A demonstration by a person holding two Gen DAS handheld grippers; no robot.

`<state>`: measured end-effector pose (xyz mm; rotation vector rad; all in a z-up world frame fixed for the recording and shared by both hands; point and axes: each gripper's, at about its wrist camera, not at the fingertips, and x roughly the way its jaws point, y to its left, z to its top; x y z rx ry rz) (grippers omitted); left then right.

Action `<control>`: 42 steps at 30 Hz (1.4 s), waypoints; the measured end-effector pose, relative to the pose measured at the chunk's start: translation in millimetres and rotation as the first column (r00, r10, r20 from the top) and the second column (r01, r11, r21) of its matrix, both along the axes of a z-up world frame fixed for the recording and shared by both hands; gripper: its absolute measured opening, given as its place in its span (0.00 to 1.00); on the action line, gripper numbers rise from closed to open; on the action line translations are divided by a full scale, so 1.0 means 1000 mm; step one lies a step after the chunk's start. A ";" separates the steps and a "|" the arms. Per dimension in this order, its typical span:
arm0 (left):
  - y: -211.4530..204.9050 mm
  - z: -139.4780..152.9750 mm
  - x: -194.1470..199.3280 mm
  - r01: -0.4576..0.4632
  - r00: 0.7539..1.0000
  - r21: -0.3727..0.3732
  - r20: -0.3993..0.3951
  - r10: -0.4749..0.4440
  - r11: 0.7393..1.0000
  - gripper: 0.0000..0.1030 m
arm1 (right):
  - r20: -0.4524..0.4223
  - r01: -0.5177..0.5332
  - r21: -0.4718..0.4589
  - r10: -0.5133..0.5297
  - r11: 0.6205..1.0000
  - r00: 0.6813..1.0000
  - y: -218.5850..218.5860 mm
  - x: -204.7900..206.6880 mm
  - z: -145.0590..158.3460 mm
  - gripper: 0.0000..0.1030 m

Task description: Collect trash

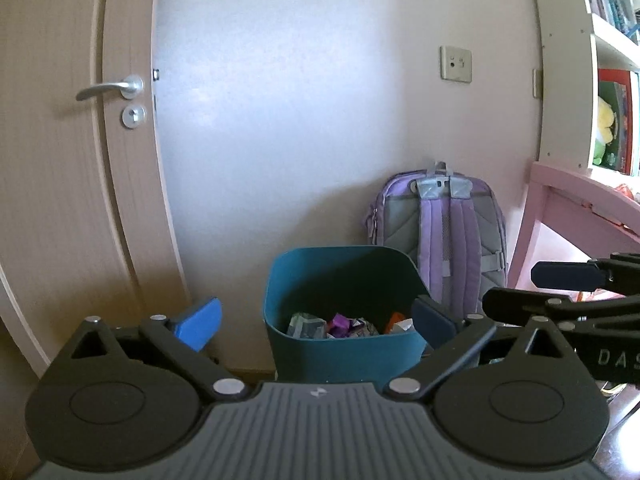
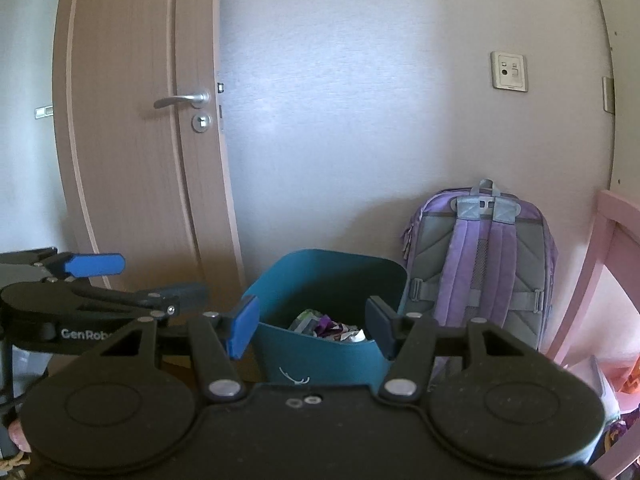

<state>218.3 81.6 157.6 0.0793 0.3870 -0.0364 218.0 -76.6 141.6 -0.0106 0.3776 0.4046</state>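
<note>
Teal bin sits straight ahead, wrappers already inside it. I have the left tool released wide and the right tool released, both empty. Next I need more trash, away from the bin.

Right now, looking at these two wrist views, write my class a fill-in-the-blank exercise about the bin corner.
1. The teal bin holds crumpled ____.
2. The backpack leaning on the wall is ____ in colour.
3. The door handle is made of silver ____.
4. Nothing sits between the pads of the left hand-held gripper; it is ____.

Missing words: wrappers; purple; metal; open
</note>
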 end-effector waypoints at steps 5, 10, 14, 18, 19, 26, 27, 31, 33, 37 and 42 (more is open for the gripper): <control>0.004 0.000 -0.013 0.011 1.000 -0.036 -0.015 -0.011 0.999 1.00 | 0.005 -0.003 0.007 0.003 1.000 1.000 -0.001 -0.010 0.000 0.57; 0.007 0.001 -0.024 0.006 1.000 -0.051 -0.015 -0.006 0.999 1.00 | 0.008 -0.008 0.006 0.007 1.000 1.000 -0.002 -0.018 0.000 0.57; 0.010 0.003 -0.031 0.005 1.000 -0.067 -0.019 -0.006 0.998 1.00 | 0.011 -0.010 0.012 0.010 1.000 1.000 -0.004 -0.024 0.002 0.57; 0.008 0.004 -0.036 0.004 1.000 -0.052 -0.013 -0.005 0.999 1.00 | 0.011 -0.010 0.014 0.010 1.000 1.000 -0.005 -0.027 0.003 0.57; 0.008 0.004 -0.037 0.005 1.000 -0.051 -0.014 -0.005 0.999 1.00 | 0.012 -0.010 0.013 0.010 1.000 1.000 -0.005 -0.029 0.003 0.57; 0.007 0.009 -0.042 0.005 1.000 -0.057 -0.003 -0.005 0.998 1.00 | 0.020 -0.009 0.012 0.008 1.000 1.000 -0.004 -0.035 0.006 0.57; 0.007 0.009 -0.043 0.006 1.000 -0.057 0.000 -0.006 0.998 1.00 | 0.021 -0.008 0.013 0.008 1.000 1.000 -0.004 -0.035 0.006 0.57; 0.006 0.010 -0.045 0.003 1.000 -0.051 0.002 -0.003 0.999 1.00 | 0.023 -0.009 0.015 0.008 1.000 1.000 -0.004 -0.038 0.007 0.57; 0.006 0.010 -0.045 0.003 1.000 -0.052 0.004 -0.003 0.999 1.00 | 0.024 -0.009 0.013 0.009 1.000 1.000 -0.003 -0.039 0.007 0.57; 0.005 0.010 -0.047 0.001 1.000 -0.053 0.007 -0.001 0.999 1.00 | 0.026 -0.007 0.012 0.007 1.000 1.000 -0.003 -0.040 0.008 0.57; 0.004 0.013 -0.049 0.002 1.000 -0.053 0.006 -0.002 0.999 1.00 | 0.025 -0.008 0.012 0.008 1.000 1.000 -0.003 -0.041 0.008 0.57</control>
